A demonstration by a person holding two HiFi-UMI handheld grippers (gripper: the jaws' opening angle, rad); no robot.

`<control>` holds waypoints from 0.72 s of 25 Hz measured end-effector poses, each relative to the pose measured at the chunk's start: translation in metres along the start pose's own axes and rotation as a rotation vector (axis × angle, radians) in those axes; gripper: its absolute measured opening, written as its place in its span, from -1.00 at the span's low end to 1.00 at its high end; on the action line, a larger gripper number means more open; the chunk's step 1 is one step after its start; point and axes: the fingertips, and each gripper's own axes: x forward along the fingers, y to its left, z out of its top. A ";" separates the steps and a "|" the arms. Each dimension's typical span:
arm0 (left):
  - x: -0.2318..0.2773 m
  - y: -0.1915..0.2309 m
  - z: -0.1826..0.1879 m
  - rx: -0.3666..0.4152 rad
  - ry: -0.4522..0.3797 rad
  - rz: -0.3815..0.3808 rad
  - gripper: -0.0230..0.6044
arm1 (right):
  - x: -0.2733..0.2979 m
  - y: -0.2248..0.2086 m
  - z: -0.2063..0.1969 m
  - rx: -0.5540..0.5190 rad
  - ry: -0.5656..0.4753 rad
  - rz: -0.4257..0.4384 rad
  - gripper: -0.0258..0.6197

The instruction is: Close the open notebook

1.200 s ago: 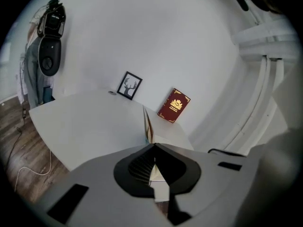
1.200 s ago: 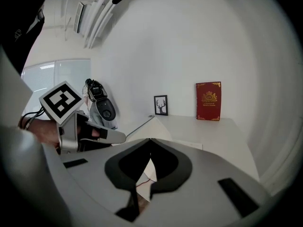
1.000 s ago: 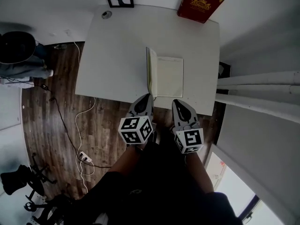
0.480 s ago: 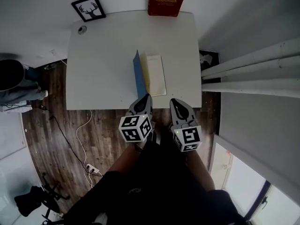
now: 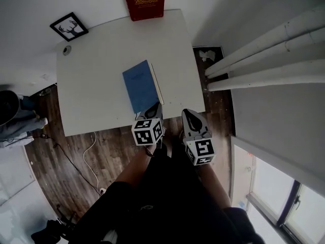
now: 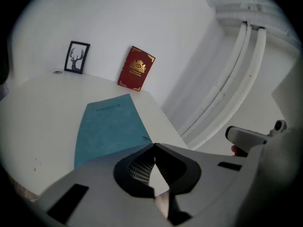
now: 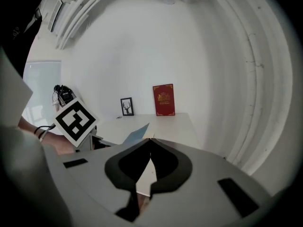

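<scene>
Evidently the blue-covered rectangular paper notebook (image 5: 142, 85) lies shut, cover up, flat on the white square table (image 5: 101, 50); closure is judged complete or nearly so. Recommended finish: a light press near the fore-edge to seat the cover, then a straight lift off without dragging it. Left gripper (image 6: 154, 146): jaws together, nothing held; the notebook's near right corner sits just ahead of its tips, contact not determinable. Right gripper (image 7: 151, 140): jaws together, empty; the notebook lies ahead and left of its tips, apart.
</scene>
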 end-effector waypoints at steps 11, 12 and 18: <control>0.036 0.004 -0.028 0.077 0.105 0.043 -0.92 | -0.018 -0.027 -0.022 0.050 0.023 -0.056 -0.85; 0.038 0.005 -0.030 0.085 0.110 0.048 -0.92 | -0.019 -0.028 -0.023 0.053 0.024 -0.058 -0.85; 0.047 0.010 -0.036 0.103 0.143 0.073 -0.92 | -0.026 -0.041 -0.027 0.067 0.022 -0.081 -0.85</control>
